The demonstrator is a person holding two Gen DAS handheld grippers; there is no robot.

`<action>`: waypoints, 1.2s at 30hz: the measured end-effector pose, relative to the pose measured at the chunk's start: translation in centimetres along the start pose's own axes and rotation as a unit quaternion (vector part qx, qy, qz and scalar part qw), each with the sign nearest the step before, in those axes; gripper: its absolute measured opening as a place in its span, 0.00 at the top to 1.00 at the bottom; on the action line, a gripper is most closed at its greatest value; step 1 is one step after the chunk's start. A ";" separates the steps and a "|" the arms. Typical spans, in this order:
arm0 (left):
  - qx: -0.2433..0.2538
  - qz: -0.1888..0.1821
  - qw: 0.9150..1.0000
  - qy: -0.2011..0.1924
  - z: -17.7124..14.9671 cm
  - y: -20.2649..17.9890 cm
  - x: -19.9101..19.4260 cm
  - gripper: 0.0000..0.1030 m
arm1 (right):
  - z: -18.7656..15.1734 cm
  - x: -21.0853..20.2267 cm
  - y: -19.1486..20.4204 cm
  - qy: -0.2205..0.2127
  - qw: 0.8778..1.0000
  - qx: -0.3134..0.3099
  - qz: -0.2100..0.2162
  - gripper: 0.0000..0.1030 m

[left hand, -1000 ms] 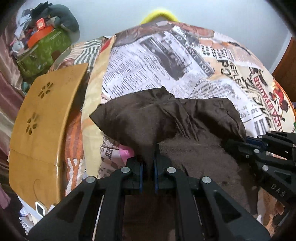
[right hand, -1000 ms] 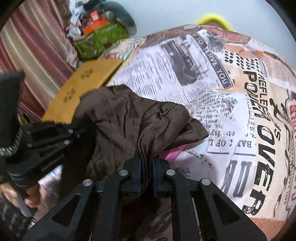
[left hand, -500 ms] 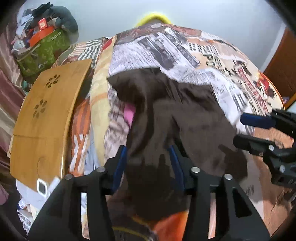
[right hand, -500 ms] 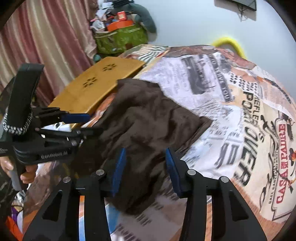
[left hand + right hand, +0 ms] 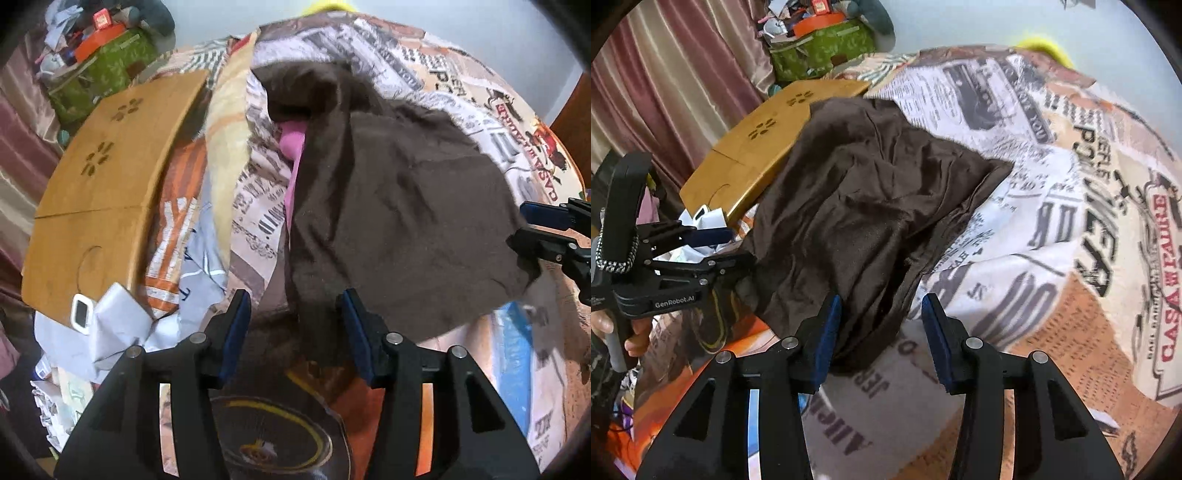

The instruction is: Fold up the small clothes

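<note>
A dark brown garment lies spread and rumpled on the newspaper-print bedspread. It also shows in the right wrist view. A pink cloth peeks out under its left edge. My left gripper is open, its jaws wide apart around the garment's near edge, holding nothing. It shows at the left of the right wrist view. My right gripper is open over the garment's near right corner, holding nothing. It shows at the right edge of the left wrist view.
A wooden lap table stands left of the bed, also in the right wrist view. White paper and a small white device lie by its near corner. A green bag with clutter sits at the back, curtains at left.
Both grippers were shut on the brown garment and holding it up; they opened, let it drop spread onto the bed, and drew back toward the near edge.
</note>
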State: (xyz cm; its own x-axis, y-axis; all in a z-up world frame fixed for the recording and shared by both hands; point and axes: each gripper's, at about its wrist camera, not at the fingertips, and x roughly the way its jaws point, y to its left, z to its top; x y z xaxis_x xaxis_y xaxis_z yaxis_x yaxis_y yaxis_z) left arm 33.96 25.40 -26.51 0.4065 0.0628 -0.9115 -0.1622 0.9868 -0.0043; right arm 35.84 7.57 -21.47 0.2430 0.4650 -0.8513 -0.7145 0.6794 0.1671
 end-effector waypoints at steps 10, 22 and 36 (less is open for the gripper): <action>-0.018 -0.014 0.997 -0.070 3.5 -1.2 -7.9 0.44 | -0.4 -6.5 1.8 -0.071 0.997 -0.011 -0.002 0.58; -0.084 -0.062 0.994 -0.010 14.4 -0.2 1.2 0.44 | 0.5 1.2 0.6 -0.015 1.000 -0.007 0.002 0.58; 0.015 0.003 0.996 -0.092 17.1 -2.2 4.6 0.90 | -0.2 2.7 -0.5 0.014 0.999 -0.021 0.031 0.58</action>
State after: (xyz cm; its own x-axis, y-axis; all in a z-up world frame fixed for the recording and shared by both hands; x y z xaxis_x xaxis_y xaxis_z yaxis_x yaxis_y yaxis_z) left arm 51.56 26.09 -23.68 0.5644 0.0929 -0.8203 -0.1388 0.9902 0.0166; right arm 36.71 8.36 -23.97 0.1787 0.4890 -0.8538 -0.7541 0.6255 0.2003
